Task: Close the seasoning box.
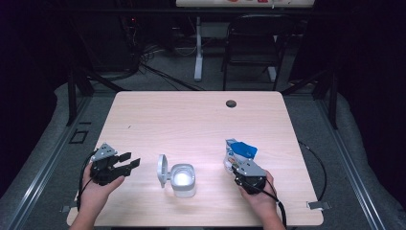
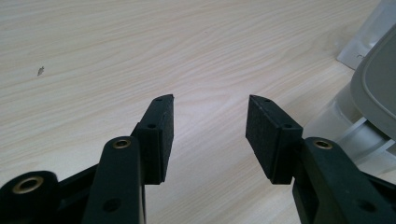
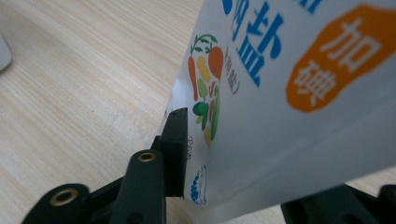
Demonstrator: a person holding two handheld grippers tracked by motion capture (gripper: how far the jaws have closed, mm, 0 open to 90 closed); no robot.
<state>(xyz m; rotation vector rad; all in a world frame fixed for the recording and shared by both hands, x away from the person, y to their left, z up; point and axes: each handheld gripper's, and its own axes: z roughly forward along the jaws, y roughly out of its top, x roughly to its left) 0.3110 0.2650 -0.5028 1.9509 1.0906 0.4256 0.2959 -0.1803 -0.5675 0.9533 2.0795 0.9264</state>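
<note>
High view: salt bag [image 1: 238, 152] at table's [image 1: 191, 120] right front, just ahead of right gripper [image 1: 243, 175]; open-lid container [image 1: 182, 179] between both hands.

Left gripper view: left gripper [image 2: 210, 119] spread, nothing between jaws, hovering idle nr container.

Right gripper view: bag between jaws, left pad touching, other side hidden (grip can't be judged). Best let go gently, back off straight w/o tipping bag.

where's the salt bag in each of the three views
High view: the salt bag lies right of centre, just ahead of the right gripper.
Left gripper view: only a white corner at the top right edge, likely the bag.
Right gripper view: it spans the right half, between the jaws.
Shared landmark: the pale wooden table.
</note>
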